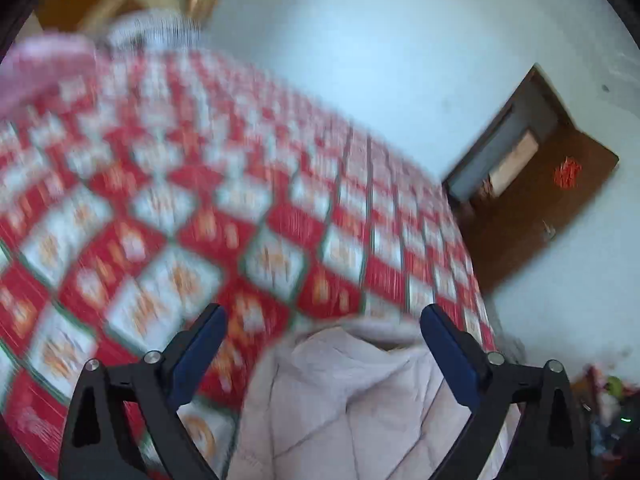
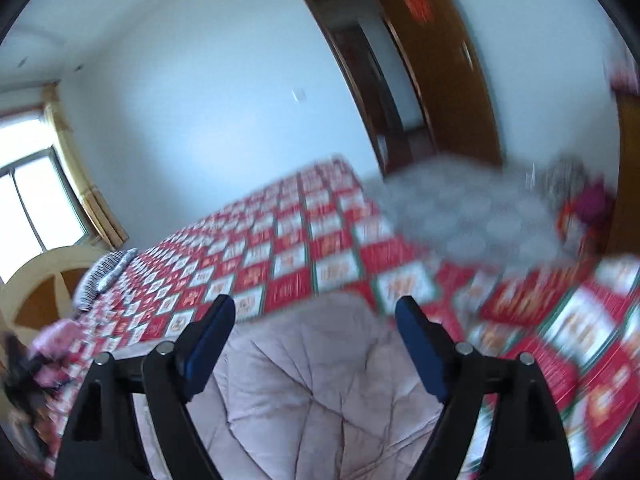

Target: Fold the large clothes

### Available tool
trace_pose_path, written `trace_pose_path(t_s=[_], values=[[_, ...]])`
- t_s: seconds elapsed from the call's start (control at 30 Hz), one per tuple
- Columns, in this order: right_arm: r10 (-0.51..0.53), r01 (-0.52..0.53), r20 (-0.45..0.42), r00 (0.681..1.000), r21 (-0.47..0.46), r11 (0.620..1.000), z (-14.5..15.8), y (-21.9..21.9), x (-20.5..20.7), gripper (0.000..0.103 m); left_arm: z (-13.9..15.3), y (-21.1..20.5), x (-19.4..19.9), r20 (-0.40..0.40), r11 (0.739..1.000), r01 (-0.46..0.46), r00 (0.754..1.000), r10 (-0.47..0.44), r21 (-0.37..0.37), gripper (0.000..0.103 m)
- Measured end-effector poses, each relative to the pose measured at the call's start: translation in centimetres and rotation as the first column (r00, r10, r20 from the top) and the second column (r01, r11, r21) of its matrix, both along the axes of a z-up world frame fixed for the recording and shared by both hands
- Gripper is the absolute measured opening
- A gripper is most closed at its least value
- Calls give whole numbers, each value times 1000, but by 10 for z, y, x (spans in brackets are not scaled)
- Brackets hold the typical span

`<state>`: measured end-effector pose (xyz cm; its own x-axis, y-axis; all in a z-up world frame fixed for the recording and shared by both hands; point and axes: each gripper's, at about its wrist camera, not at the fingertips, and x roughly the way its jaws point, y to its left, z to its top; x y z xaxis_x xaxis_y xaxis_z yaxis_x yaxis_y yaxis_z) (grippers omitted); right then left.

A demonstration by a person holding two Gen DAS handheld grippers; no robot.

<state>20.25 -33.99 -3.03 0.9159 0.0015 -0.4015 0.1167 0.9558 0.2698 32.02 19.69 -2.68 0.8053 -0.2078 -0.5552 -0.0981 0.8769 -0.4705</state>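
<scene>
Left wrist view: the left hand-held gripper [image 1: 322, 316] is released, jaws wide, above the pale quilted coat [image 1: 344, 396] at 6 o'clock on the bed [image 1: 192, 168].

Right wrist view: the right hand-held gripper [image 2: 316, 308] is likewise released over the coat [image 2: 304, 380]. Best to seize matching edges together and lift evenly.

Home bedroom: quilted bed [image 2: 304, 248], door [image 2: 436, 72].

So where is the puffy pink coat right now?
The puffy pink coat lies on the red checked bedspread, low in both wrist views, beneath the open fingers.

Bedspread [image 2: 280, 256] lies open beyond the jacket [image 2: 304, 380]; grey garment [image 2: 472, 216] right.
</scene>
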Motion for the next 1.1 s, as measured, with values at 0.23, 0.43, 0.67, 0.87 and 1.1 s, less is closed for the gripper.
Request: trace_pose_path(t_s=[0.23,0.43,0.67,0.87,1.1], values=[[167,-199,-197,966,-158,967,-22,100,73,21,-16,-164,19,-50,913,226,974,-222,339,98],[124,-183,-366,922,-132,974,-96,121,134,21,-91,-230,52,-172,858,251,966,-192,449,98],[131,-155,-350,928,-43,987,-136,102,135,21,-126,-234,50,-134,849,214,976,-170,482,100],[105,-145,-377,920,-79,986,-139,109,141,21,-142,-243,55,-134,825,199,980,-150,529,102],[-58,-16,-308,950,-232,973,-89,72,116,25,-148,-249,60,-160,797,198,979,-128,571,102]])
